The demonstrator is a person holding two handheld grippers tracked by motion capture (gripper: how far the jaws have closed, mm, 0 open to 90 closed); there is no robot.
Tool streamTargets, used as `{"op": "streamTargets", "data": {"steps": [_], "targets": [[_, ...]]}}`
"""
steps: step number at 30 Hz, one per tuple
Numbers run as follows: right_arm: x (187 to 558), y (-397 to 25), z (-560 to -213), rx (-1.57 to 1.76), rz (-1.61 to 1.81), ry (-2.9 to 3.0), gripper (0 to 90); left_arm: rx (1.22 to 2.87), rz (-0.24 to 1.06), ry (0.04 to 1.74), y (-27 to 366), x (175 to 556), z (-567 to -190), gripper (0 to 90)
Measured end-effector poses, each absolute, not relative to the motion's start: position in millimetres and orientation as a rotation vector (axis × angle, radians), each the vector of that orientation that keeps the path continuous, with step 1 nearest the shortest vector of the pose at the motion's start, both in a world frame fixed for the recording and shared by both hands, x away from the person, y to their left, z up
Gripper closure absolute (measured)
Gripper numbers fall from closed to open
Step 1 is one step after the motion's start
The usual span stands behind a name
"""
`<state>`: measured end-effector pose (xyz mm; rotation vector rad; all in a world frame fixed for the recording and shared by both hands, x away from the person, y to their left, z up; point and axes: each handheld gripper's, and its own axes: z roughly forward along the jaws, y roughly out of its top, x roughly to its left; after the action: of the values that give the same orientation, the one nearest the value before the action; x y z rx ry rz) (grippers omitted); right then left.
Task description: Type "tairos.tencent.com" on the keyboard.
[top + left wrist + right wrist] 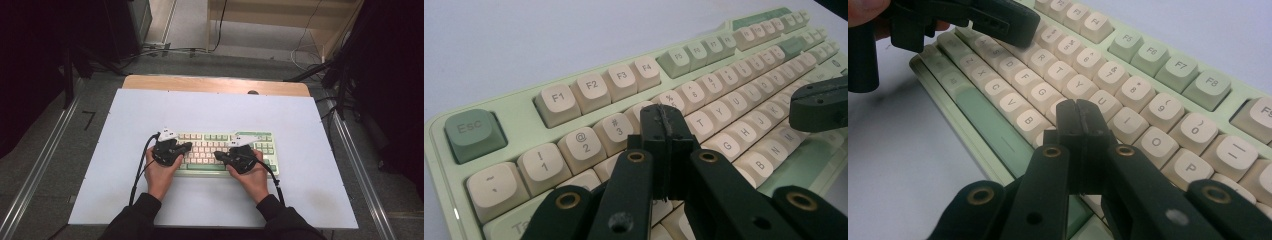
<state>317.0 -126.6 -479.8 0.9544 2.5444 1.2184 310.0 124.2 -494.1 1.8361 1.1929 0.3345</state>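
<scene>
Both the left gripper (663,120) and the right gripper (1079,117) had their jaws closed, holding nothing. The keyboard (260,136) lay just under both jaw tips.

Count: one keyboard (225,152) on one white tabletop (215,107). Two grippers over it, left gripper (188,146) and right gripper (218,155). Two hands. Green Esc key (474,134): one. Remaining green keys too blurred to count, probably several.

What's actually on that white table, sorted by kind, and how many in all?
Keyboard, pale green with cream keys: 1
Hand-held gripper, black, jaws closed: 2, left hand-held gripper and right hand-held gripper
Total: 3
</scene>
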Motion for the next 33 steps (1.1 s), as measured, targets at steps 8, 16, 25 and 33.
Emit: {"op": "streamTargets", "data": {"steps": [8,16,25,33], "targets": [[316.8,-126.4,-479.9,0.952,1.215,2.547,87.8,1.849,0.345,1.19,122.6,309.9,-494.2,90.0],[316.9,-126.5,-479.7,0.951,1.217,2.546,87.8,1.852,0.349,1.19,122.2,309.9,-494.2,90.0],[316.8,-126.3,-479.8,0.95,1.216,2.547,87.8,1.86,0.354,1.187,121.5,309.6,-493.6,90.0],[317.0,-126.5,-479.7,0.952,1.215,2.545,87.8,1.867,0.361,1.184,120.5,309.6,-493.3,90.0]]}}
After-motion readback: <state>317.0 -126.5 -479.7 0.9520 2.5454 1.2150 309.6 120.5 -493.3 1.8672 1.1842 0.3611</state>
